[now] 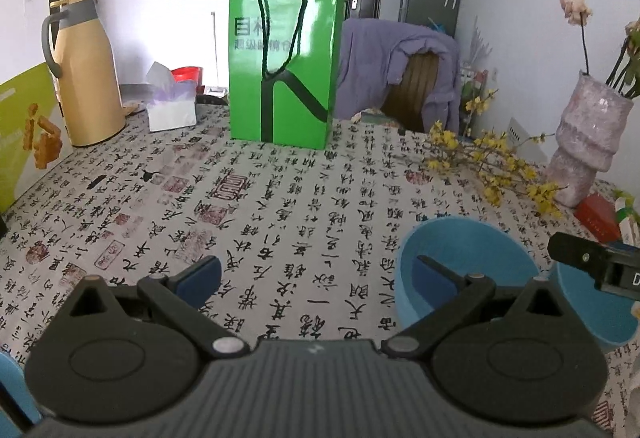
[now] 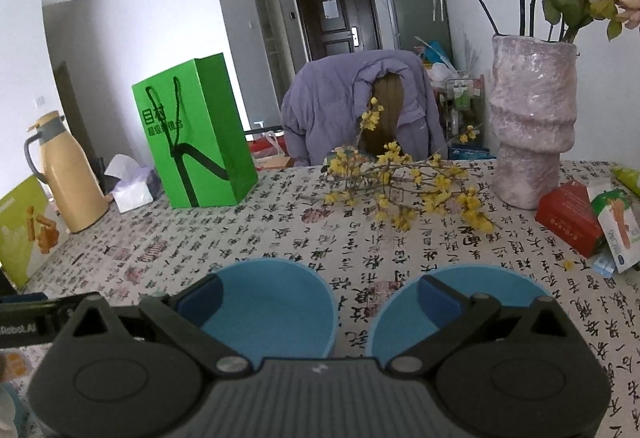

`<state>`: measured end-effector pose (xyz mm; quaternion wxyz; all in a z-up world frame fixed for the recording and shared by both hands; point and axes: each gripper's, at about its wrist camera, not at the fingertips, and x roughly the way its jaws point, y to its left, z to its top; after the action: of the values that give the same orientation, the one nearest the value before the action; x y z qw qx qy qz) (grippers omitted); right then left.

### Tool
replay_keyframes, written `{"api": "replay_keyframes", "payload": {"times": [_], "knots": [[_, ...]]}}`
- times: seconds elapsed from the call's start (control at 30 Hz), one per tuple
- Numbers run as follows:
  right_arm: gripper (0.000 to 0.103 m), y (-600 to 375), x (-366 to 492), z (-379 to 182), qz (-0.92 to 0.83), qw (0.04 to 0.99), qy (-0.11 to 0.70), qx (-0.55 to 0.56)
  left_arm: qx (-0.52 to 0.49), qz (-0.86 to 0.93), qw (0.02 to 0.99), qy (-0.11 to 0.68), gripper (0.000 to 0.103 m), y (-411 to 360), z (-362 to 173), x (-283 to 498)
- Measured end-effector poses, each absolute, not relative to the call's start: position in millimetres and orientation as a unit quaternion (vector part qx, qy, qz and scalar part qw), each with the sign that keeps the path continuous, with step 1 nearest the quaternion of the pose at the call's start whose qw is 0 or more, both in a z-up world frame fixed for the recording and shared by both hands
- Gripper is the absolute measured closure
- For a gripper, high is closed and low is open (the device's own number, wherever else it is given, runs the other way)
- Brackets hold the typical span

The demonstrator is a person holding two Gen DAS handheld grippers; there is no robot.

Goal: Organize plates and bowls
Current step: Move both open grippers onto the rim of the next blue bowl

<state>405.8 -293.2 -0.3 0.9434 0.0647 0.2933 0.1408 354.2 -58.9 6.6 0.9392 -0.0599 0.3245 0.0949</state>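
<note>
Two smooth blue bowls side by side on the table (image 2: 400,238), apart with a strip of printed cloth showing between them: the left bowl (image 2: 276,302) and the right bowl (image 2: 404,322), both round, matte, plastic-looking, empty. Right claw (image 2: 320,296) spread wide and holding nothing, one dark blue pad over each bowl's opening. Left claw (image 1: 318,280) likewise spread wide and empty, hovering over bare cloth, its right pad against the near rim of the left bowl (image 1: 460,250); the right bowl (image 1: 600,314) partly hidden behind the other tool's black finger. Broad open stretch of calligraphy-printed cloth ahead and to the left, flat and unbroken up to a glossy green paper bag (image 1: 282,66) with cord handles. Along the left edge, a tan jug (image 1: 86,78) with grey handle, and a tissue box (image 1: 172,110). On the right, tighter room: loose twigs with yellow flowers (image 2: 408,190) lying just beyond the bowls, a rough, lumpy pink vase (image 2: 532,118), and a red box (image 2: 568,218) beside it. Far table edge met by a chair draped in a lilac padded jacket (image 2: 340,106).
</note>
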Motion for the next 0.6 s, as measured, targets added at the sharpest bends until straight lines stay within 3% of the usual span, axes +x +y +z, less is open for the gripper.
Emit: {"api": "replay_keyframes", "payload": {"times": [0.17,0.6], "knots": [[0.002,-291,406,-2,0.149,0.942,0.296,0.058,-0.062,0.093,0.935,0.337,0.000,-62,1,362],[0.028,-274,415,-24,0.158,0.934,0.319,0.013,-0.064,0.105,0.924,0.362,0.000,-70,-20,382]]}}
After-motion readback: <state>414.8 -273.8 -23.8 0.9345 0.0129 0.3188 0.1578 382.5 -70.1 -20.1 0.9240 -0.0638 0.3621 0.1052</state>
